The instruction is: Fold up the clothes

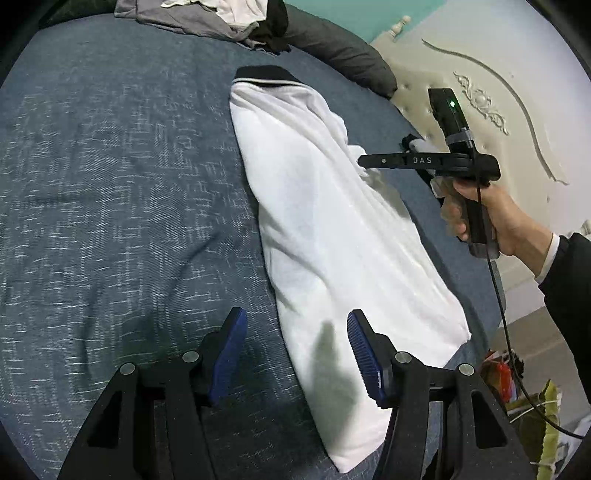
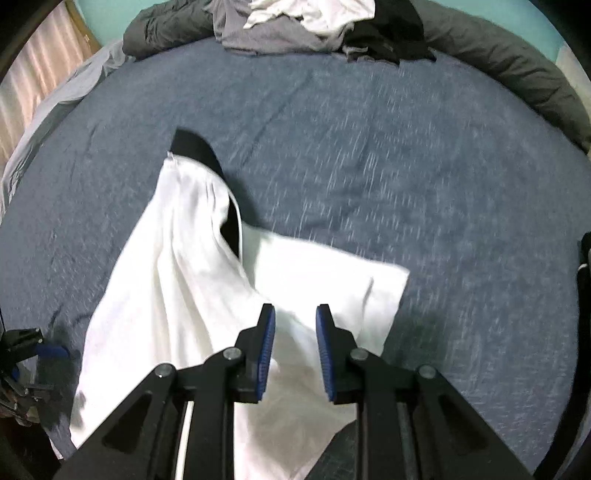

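A white shirt [image 1: 332,240] with a black collar [image 1: 264,75] lies folded into a long strip on the blue bedspread [image 1: 110,184]. My left gripper [image 1: 295,350] is open just above the shirt's lower left edge, with nothing between its blue pads. A hand [image 1: 495,218] holds my right gripper [image 1: 364,161] over the shirt's right side near the bunched sleeve. In the right wrist view the right gripper [image 2: 295,326] is open over the white shirt [image 2: 166,295], where a flap [image 2: 351,288] spreads out to the right. The left gripper [image 2: 40,354] shows at the left edge.
A pile of grey, white and black clothes [image 2: 314,26] lies at the far side of the bed, with a dark grey rolled duvet [image 2: 517,70] beside it. A cream headboard [image 1: 480,92] stands on the right. Bags [image 1: 517,376] sit on the floor past the bed edge.
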`<state>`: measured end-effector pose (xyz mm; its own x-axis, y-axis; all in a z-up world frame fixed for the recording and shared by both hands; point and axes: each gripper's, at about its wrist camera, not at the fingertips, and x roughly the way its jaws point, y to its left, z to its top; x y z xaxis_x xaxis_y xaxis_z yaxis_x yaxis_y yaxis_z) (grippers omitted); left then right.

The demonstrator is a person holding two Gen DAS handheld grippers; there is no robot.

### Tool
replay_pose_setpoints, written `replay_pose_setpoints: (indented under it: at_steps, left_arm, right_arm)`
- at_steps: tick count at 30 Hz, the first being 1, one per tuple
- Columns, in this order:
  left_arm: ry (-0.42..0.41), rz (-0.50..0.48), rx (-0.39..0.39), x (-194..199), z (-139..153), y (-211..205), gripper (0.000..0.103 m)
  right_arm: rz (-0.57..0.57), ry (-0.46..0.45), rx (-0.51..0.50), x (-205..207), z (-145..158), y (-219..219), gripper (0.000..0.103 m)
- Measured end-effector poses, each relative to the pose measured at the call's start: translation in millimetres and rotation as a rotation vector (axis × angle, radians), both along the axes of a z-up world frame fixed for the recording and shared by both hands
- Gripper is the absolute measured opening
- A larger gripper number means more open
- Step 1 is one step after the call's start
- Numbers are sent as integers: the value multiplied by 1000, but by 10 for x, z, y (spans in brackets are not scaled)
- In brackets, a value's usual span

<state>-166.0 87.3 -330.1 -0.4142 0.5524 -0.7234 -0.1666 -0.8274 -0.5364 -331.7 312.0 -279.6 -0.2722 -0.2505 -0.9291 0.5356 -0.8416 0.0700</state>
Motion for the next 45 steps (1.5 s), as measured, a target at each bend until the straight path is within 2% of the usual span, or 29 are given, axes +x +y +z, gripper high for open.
replay_pose_setpoints:
  at_steps: [5, 7, 9, 13, 18, 22, 24, 27, 30, 33, 35, 37, 40, 41, 42, 43, 45]
  left_arm:
    - [-10, -4, -7, -39, -38, 12, 61]
    - [-12, -3, -7, -45, -42, 2, 61]
    - [-12, -1, -7, -44, -42, -9, 61]
    - [-13, -2, -9, -44, -59, -3, 61]
    - [-15, -4, -11, -60, -76, 24, 61]
    - [-17, -5, -10, -60, -75, 20, 61]
    - [-18, -6, -9, -62, -72, 20, 61]
    - [-17, -13, -9, -62, -61, 32, 61]
    - [-15, -19, 0, -57, -41, 44, 61]
    - [-16, -26, 24, -45, -26, 63, 60]
    - [-21, -32, 43, -32, -30, 77, 60]
    - [-30, -40, 64, -14, -49, 99, 52]
    - [-51, -60, 82, -20, -107, 165, 31]
    - [-57, -65, 86, -24, -128, 185, 17]
    - [-64, -71, 94, -7, -139, 206, 10]
    - [-71, -70, 101, 8, -157, 205, 6]
    - [-84, -60, 120, 19, -198, 176, 5]
  right_arm:
    - [35, -28, 5, 42, -137, -58, 22]
    - [41, -30, -7, 53, -149, -64, 5]
    - [22, -8, -26, 52, -102, -39, 3]
    - [-99, 47, -113, -30, 71, 149, 2]
    - [-234, 59, -93, -212, 68, 329, 2]
    - [-290, 23, -58, -462, -72, 327, 2]
    - [-302, 8, -48, -459, -115, 265, 2]
    - [-310, 33, -71, -450, -88, 246, 3]
    - [-337, 42, -139, -401, -1, 303, 7]
    - [-334, 48, -184, -293, 75, 350, 40]
    - [-325, 31, -205, -269, 61, 366, 41]
    - [-323, 11, -208, -185, 23, 373, 41]
    - [-323, -18, -188, 9, -35, 424, 39]
    - [-328, -22, -192, 16, -60, 433, 34]
    - [-334, -26, -196, 23, -84, 443, 19]
    - [-339, -30, -200, 29, -109, 453, 9]
    - [-347, -32, -208, 43, -137, 471, 3]
